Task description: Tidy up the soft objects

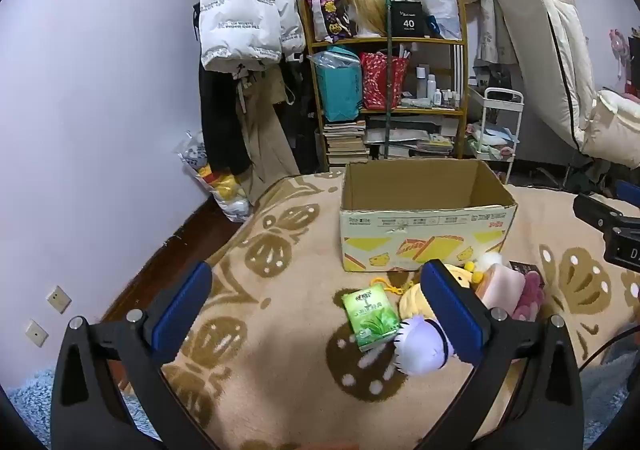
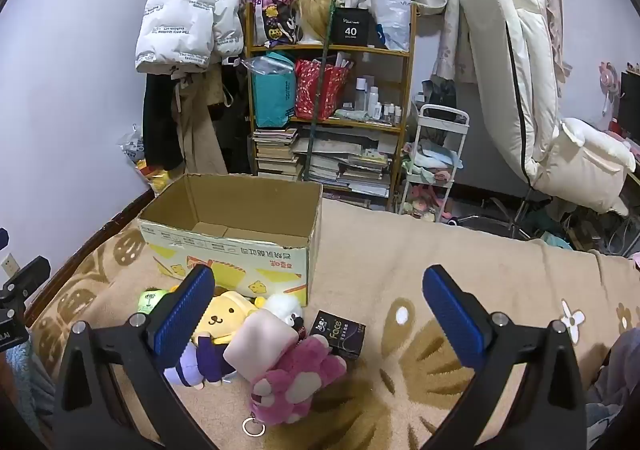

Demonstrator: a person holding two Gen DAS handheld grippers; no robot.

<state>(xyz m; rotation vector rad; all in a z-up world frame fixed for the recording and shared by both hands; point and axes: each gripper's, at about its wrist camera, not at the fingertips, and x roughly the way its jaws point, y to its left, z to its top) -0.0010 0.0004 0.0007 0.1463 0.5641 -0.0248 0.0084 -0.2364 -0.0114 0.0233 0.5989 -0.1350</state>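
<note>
A: What does the left wrist view show?
B: The left gripper (image 1: 316, 290) gapes wide, holding nothing. The cardboard box (image 1: 424, 234) stands open on the blanket (image 1: 280, 314); the soft toys (image 1: 500, 290) huddle near its front, right of a green packet (image 1: 370, 314).

A: And the right wrist view?
B: The right gripper (image 2: 320, 294) also stands fully open and empty. The toys (image 2: 248, 334) lie near-left, before the box (image 2: 236, 250).

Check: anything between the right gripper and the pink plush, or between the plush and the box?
Nothing visible. The right gripper is open above the pink plush; only bare blanket lies before the open-topped cardboard box, which looks empty.
</note>
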